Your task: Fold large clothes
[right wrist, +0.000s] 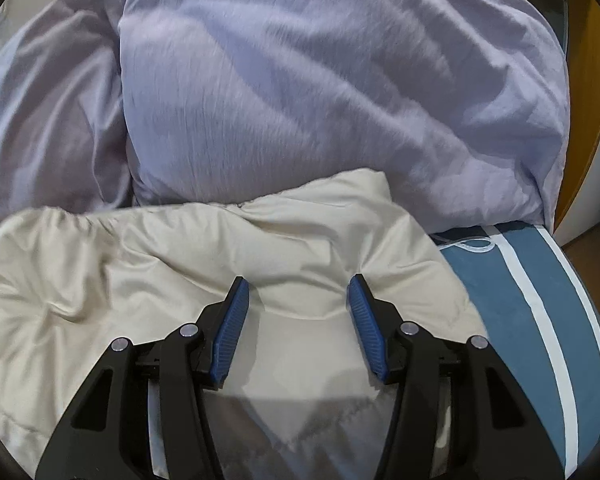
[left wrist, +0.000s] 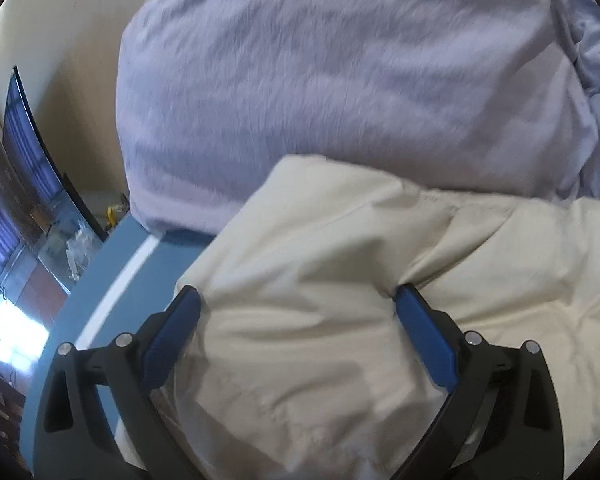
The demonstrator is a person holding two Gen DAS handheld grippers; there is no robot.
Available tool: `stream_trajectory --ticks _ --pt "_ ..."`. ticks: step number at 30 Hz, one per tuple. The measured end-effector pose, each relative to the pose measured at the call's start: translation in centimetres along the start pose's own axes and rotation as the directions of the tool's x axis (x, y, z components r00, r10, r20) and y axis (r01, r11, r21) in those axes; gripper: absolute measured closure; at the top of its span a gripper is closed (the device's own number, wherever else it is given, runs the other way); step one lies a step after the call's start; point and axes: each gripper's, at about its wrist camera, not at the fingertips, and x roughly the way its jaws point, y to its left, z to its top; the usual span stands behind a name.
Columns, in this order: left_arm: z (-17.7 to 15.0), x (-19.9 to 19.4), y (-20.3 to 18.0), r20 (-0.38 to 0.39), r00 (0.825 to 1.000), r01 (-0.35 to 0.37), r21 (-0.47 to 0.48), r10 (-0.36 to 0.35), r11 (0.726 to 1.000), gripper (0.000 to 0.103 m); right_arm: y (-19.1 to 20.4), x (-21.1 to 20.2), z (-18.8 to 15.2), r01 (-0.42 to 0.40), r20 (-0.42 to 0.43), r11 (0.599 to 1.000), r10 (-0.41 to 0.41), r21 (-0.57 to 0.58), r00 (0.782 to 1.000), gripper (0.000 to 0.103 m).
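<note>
A cream padded garment (left wrist: 340, 288) lies bunched on a bed, in front of a lilac pillow (left wrist: 320, 80). My left gripper (left wrist: 298, 300) is open, its blue pads spread wide on either side of a hump of the cream cloth, pressing on it. In the right wrist view the same cream garment (right wrist: 160, 264) lies below a lilac pillow (right wrist: 320, 88). My right gripper (right wrist: 298, 290) is open, with both fingers resting on the cloth near its right edge. Neither gripper pinches the cloth.
The bed has a teal sheet with white stripes (right wrist: 540, 300), bare to the right of the garment, and also at the left in the left wrist view (left wrist: 112, 280). A second lilac pillow (right wrist: 48, 120) lies far left. A wooden door frame (right wrist: 588, 100) stands right. A dark screen (left wrist: 32, 140) stands left.
</note>
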Motion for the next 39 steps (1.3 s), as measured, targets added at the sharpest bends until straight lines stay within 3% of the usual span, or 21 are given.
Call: stream_trajectory --ticks 10,22,30,34,36,39 --pt "-1.0 1.9 0.5 -0.012 0.998 0.063 -0.038 -0.064 0.997 0.002 -0.1 2.3 -0.5 0.021 -0.015 1.0 -0.022 -0.012 1.0 0.045" --pt "-1.1 3.0 1.0 -0.012 0.996 0.093 -0.059 -0.094 0.994 0.002 -1.9 4.1 -0.4 -0.012 -0.045 1.0 0.013 0.012 0.999 0.045" --pt "-0.8 4.1 1.8 -0.021 0.996 0.089 -0.061 -0.09 0.994 0.002 -1.6 4.7 0.0 0.009 -0.06 1.0 -0.009 -0.001 0.998 0.044" --pt "-0.9 2.3 2.1 -0.057 0.995 0.084 -0.057 -0.087 0.995 0.005 -1.8 3.7 0.1 0.02 -0.076 1.0 -0.019 0.008 0.997 0.043" --pt "-1.2 0.5 2.9 -0.039 0.992 0.12 -0.052 -0.122 0.991 0.005 -2.4 2.3 0.1 -0.003 -0.07 0.999 0.006 0.039 0.998 0.042" --pt "-1.9 -2.5 4.9 -0.009 0.993 0.116 -0.039 -0.116 0.993 0.005 -4.7 -0.7 -0.2 -0.022 -0.049 0.993 0.028 0.117 0.998 0.038"
